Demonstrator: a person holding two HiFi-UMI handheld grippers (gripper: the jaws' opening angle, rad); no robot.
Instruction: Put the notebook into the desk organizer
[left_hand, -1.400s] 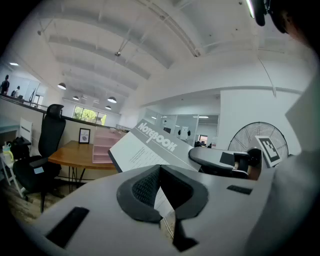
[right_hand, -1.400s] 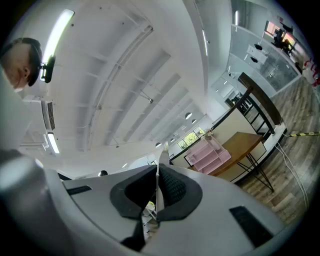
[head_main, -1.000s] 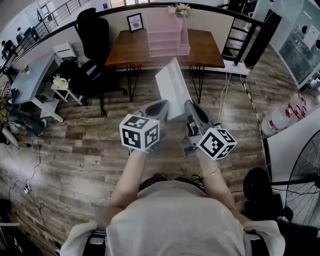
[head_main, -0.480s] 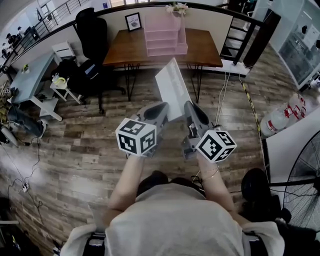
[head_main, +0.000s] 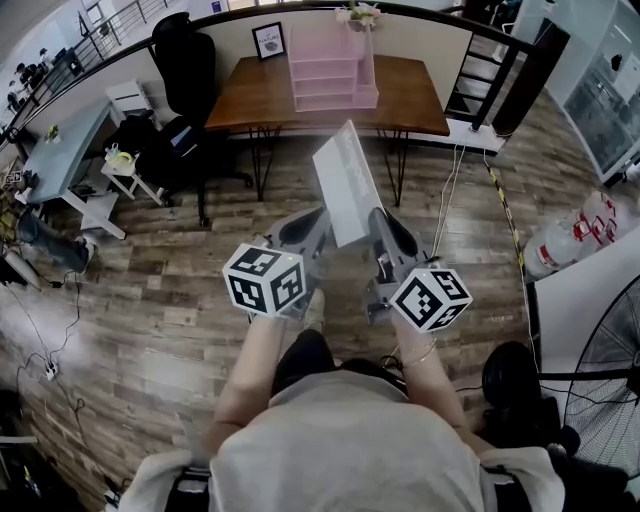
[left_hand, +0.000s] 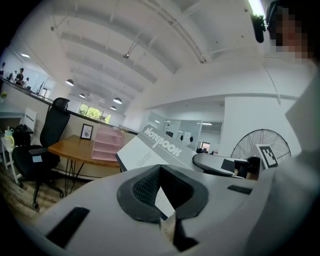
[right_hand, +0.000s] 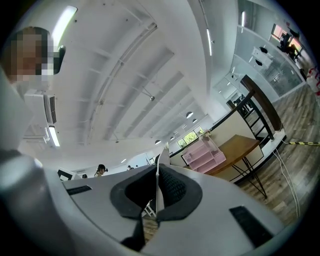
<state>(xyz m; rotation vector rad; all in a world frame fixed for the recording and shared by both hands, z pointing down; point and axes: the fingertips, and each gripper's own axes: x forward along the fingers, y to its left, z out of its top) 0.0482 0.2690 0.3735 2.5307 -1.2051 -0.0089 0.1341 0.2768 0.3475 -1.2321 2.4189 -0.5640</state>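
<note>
A: Where's the notebook (head_main: 347, 180)?
B: In the air, well short of the pink desk organizer (head_main: 330, 72) on its surface (head_main: 250, 95); left tool (head_main: 320, 218) and right tool (head_main: 379, 216) each pinch its near end.
A: Handling?
B: Probably light, thin and bendy; grip both near corners.

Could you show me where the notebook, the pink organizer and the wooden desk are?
notebook (head_main: 347, 185), head view, middle of its white cover.
pink organizer (head_main: 330, 72), head view, its front tiers.
wooden desk (head_main: 250, 95), head view, bare top left of the organizer.
</note>
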